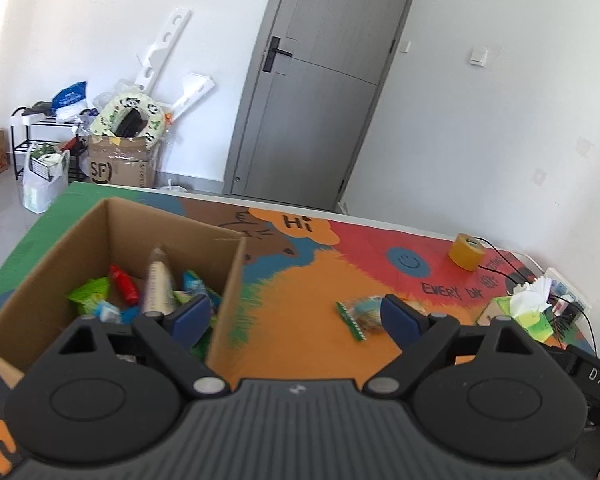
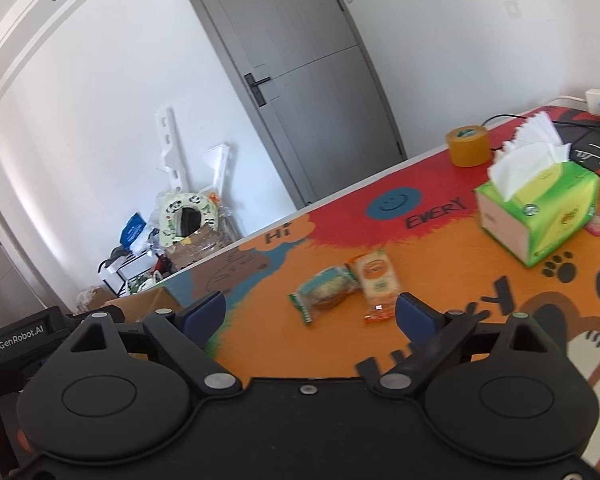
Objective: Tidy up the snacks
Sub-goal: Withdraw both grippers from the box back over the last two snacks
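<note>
Snacks on the mat, both grippers empty

Snacks lay in two places when I looked. Through the left wrist camera I saw the open brown cardboard box [image 1: 112, 264] standing on the colourful printed table mat [image 1: 300, 280], with a heap of wrapped snacks inside: a red packet [image 1: 124, 289], a green packet [image 1: 90, 292], a pale upright tube-shaped pack [image 1: 158, 284] and some blue-wrapped pieces [image 1: 196, 286]. My left gripper [image 1: 296, 312] had its blue-padded fingers spread wide with nothing between them; its left finger [image 1: 190, 314] hung over the box's near right corner, and the box's right wall stood between the two fingers. A green-edged clear snack packet [image 1: 358, 314] lay on the orange part of the mat, just in front of the right finger and well apart from the box.

Through the right wrist camera, my right gripper [image 2: 310, 314] was likewise spread wide and held nothing. That green-edged packet [image 2: 326, 294] and an orange-labelled cracker packet [image 2: 378, 280] lay side by side, touching, on the mat just ahead of the gap between the fingers, closer to the right finger. A green tissue box [image 2: 540, 216] and a yellow-brown roll of tape [image 2: 468, 146] stood further off to the right. A corner of the cardboard box showed at the left, behind the left finger.
</note>
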`<state>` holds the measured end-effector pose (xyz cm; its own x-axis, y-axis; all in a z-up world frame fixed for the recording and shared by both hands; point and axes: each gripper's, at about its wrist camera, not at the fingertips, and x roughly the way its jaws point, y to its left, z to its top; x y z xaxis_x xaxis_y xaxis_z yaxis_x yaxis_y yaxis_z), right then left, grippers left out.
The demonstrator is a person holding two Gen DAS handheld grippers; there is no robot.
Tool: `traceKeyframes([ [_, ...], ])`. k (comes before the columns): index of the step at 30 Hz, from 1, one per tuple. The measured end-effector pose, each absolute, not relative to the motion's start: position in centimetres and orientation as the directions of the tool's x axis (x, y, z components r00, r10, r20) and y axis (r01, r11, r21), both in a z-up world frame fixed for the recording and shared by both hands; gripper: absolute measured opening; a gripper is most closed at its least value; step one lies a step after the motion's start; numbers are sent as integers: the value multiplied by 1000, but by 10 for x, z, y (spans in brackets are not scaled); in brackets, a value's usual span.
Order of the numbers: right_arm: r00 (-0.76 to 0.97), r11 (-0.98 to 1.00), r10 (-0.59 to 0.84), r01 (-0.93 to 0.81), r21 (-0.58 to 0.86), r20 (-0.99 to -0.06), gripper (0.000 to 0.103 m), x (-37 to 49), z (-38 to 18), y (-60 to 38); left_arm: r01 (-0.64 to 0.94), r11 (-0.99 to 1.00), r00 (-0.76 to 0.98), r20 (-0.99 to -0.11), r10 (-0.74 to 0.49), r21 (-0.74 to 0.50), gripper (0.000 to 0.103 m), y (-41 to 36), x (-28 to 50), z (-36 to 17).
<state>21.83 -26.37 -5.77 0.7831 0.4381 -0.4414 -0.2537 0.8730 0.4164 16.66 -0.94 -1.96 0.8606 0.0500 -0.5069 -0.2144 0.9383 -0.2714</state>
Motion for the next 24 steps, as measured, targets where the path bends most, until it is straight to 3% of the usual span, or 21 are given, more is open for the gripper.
traceKeyframes([
  [13, 809, 883, 388, -187, 431, -443, 92, 244, -61, -297, -170, 945, 853, -522, -2, -281, 91, -39, 212, -29],
  [24, 771, 877, 407, -181, 445, -489, 83, 287, -80, -291, -210, 938, 820, -572, 15, -276, 91, -48, 260, -50],
])
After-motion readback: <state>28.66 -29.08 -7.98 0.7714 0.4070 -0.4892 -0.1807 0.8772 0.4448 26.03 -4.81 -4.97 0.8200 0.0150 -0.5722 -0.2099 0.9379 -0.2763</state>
